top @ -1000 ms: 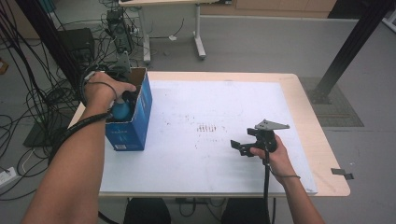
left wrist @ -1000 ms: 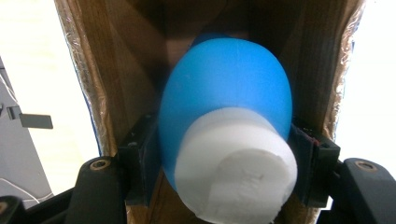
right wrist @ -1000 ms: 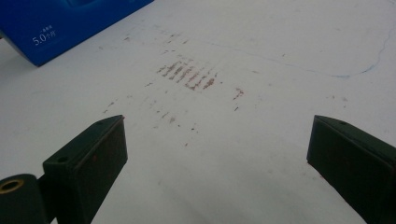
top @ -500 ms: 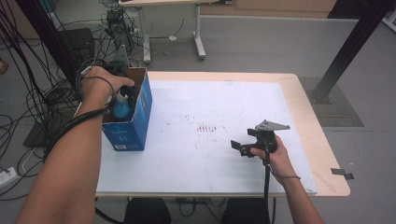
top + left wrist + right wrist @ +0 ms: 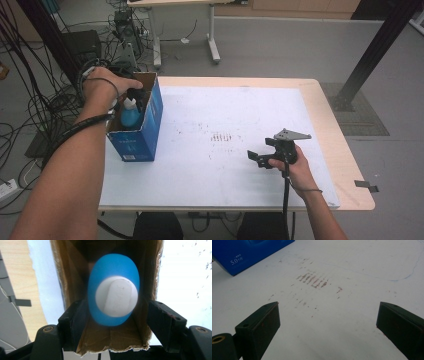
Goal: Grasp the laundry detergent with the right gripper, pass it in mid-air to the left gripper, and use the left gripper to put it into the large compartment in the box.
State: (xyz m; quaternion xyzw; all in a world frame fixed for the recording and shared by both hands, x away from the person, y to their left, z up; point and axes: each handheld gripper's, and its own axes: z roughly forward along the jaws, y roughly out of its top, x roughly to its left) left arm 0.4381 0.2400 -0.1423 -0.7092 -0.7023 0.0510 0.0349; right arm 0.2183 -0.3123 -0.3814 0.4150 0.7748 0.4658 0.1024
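Hovering over the open top of the blue cardboard box (image 5: pixel 142 131) at the table's left edge, the left gripper (image 5: pixel 113 315) points straight down, and its jaws have just been opening. In the left gripper view the 2 black jaws stand on either side of the blue bottle (image 5: pixel 113 290) with a gap on each side, so the pads do not press on it; they sit about level with the box's long walls. The bottle stands upright inside the box, its white cap (image 5: pixel 117 296) facing the camera, blurred, with no writing legible on it. In the high view the bottle's pale blue shoulder and dark top peek above the rim beside the left hand (image 5: pixel 102 85). Over on the right, near the front of the white table cover (image 5: pixel 230 115), the right gripper (image 5: pixel 260 159) is held low, its jaws spread wide and gripping nothing. Its own view looks across faint reddish-brown scuff marks (image 5: pixel 313 280) toward the box, where white print reads "5.0" followed by small characters too tiny to make out.
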